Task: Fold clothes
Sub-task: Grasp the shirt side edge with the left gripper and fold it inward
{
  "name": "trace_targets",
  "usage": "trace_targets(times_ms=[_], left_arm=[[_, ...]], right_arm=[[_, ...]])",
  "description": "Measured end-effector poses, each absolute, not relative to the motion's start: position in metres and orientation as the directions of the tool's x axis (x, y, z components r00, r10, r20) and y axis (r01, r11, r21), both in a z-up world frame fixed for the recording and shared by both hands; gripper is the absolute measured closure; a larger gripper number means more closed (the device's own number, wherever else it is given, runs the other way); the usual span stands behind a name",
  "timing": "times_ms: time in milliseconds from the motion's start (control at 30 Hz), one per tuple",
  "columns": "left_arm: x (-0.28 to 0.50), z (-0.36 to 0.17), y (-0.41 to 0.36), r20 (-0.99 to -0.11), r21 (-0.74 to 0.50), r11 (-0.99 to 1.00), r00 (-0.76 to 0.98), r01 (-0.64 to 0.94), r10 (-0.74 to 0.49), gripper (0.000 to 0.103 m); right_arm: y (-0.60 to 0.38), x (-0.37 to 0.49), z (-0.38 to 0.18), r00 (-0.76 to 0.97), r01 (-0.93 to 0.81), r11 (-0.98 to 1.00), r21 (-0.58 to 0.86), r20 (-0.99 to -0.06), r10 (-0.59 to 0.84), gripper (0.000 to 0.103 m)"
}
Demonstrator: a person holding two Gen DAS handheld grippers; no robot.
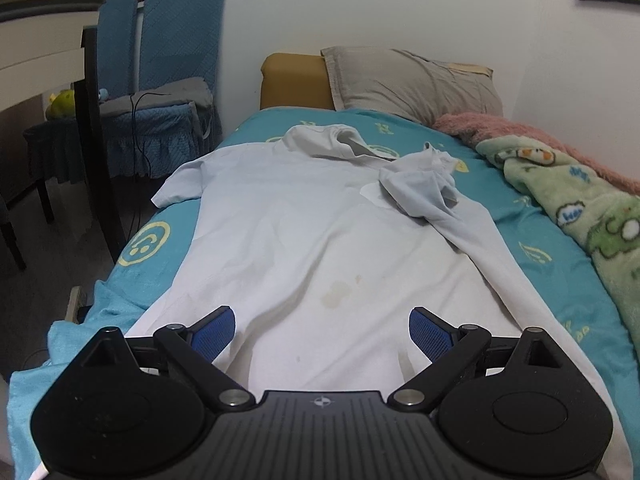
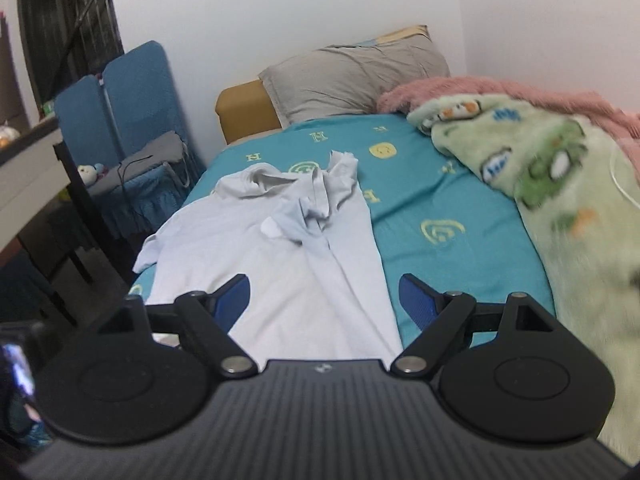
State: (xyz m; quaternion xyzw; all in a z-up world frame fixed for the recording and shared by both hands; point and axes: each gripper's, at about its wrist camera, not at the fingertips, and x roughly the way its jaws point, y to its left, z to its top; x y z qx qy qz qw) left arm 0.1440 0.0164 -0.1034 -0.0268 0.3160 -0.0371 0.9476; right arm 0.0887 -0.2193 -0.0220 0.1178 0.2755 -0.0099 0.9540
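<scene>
A white short-sleeved shirt [image 1: 304, 232] lies lengthwise on the teal bed sheet [image 1: 540, 236], collar toward the pillow. Its left sleeve [image 1: 180, 184] lies flat toward the bed edge. The right sleeve [image 1: 420, 188] is folded in and crumpled on the chest. My left gripper [image 1: 322, 332] hovers open over the shirt's hem, nothing between its blue pads [image 1: 214, 334]. The right wrist view shows the same shirt [image 2: 280, 264] and my right gripper [image 2: 324, 300], open above the shirt's right hem edge and the sheet [image 2: 440, 208]. It holds nothing.
A grey pillow [image 1: 412, 84] and a tan headboard [image 1: 294, 80] stand at the far end. A green cartoon blanket [image 2: 560, 208] over a pink one [image 2: 500, 90] fills the bed's right side. Blue-covered chairs [image 1: 160, 80] and a dark table leg [image 1: 98, 140] stand left of the bed.
</scene>
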Motion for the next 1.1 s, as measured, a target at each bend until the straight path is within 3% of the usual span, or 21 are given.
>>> trace_targets(times_ms=[400,467,567,700,933,1033,1100], left_arm=[[0.153,-0.112,-0.022,-0.584,0.13,0.977,0.81,0.166,-0.06,0.008],[0.178,-0.11,-0.032,-0.582,0.124,0.976,0.81,0.178,-0.073,0.009],[0.23,-0.108,-0.054,-0.575,0.102,0.973,0.81,0.209,-0.114,0.022],[0.306,-0.109,-0.091,-0.583,0.064,0.972,0.799,0.224,-0.146,0.028],[0.409,-0.116,-0.151,-0.575,0.041,0.964,0.796,0.261,-0.191,0.029],[0.445,-0.13,-0.161,-0.636,0.058,0.974,0.76,0.217,-0.131,0.044],[0.462,-0.137,-0.154,-0.667,0.002,0.982,0.732,0.189,-0.139,0.064]], right_arm=[[-0.25,0.09,-0.035,0.854,0.067,0.96,0.272,-0.513,0.086,0.02],[-0.255,0.095,-0.041,0.851,0.101,0.959,0.265,-0.522,0.054,0.02],[-0.268,0.104,-0.05,0.842,0.155,0.944,0.29,-0.538,0.027,0.02],[-0.283,0.118,-0.063,0.826,0.218,0.919,0.328,-0.564,0.005,0.02],[-0.309,0.14,-0.082,0.806,0.296,0.871,0.392,-0.592,-0.008,0.02],[-0.316,0.148,-0.091,0.793,0.321,0.853,0.411,-0.609,-0.005,0.02],[-0.32,0.154,-0.097,0.784,0.337,0.842,0.422,-0.621,-0.003,0.02]])
